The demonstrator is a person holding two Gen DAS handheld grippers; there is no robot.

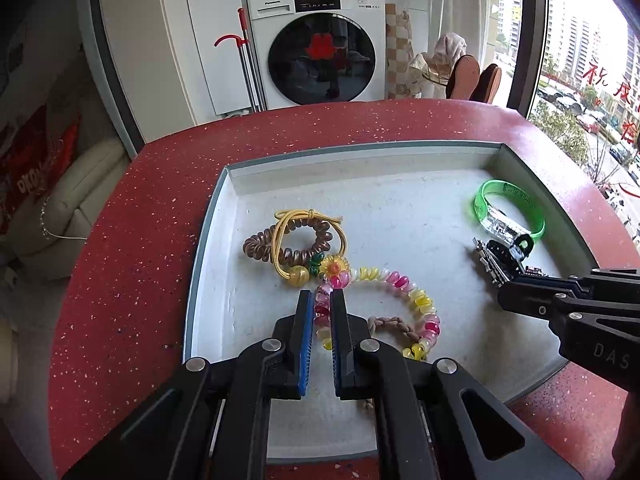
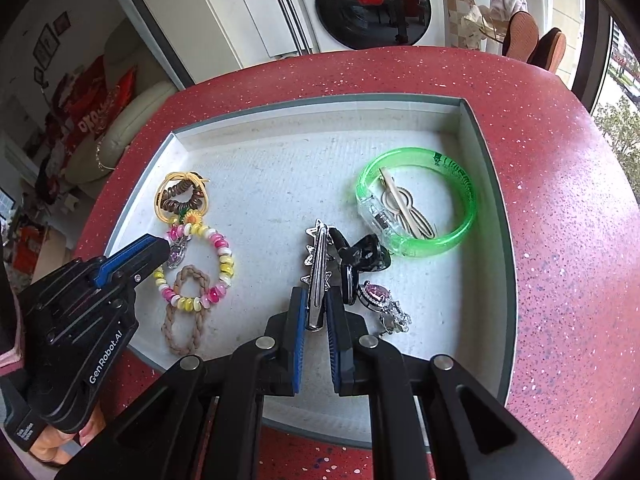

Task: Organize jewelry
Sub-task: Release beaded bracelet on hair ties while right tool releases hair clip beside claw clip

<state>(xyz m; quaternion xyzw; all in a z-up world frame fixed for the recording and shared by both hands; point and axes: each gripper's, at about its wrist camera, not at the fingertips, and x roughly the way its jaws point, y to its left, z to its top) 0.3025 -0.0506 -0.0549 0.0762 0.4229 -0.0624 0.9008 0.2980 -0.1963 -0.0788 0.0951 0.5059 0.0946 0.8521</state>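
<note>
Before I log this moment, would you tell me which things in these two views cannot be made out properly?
- Left wrist view: the silver star clip is partly hidden by the right gripper.
- Right wrist view: the small purple charm sits half behind the left gripper; its shape is unclear.
- Both views: the tray's near rim is hidden by the gripper bodies.
- Green bangle: its dark print is too small to read.

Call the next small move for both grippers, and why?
Probably open both and let go. The left gripper is shut on the pink-and-yellow coil bracelet, the right gripper on the silver star clip, and both pieces already sit low inside the tray beside similar items.
</note>
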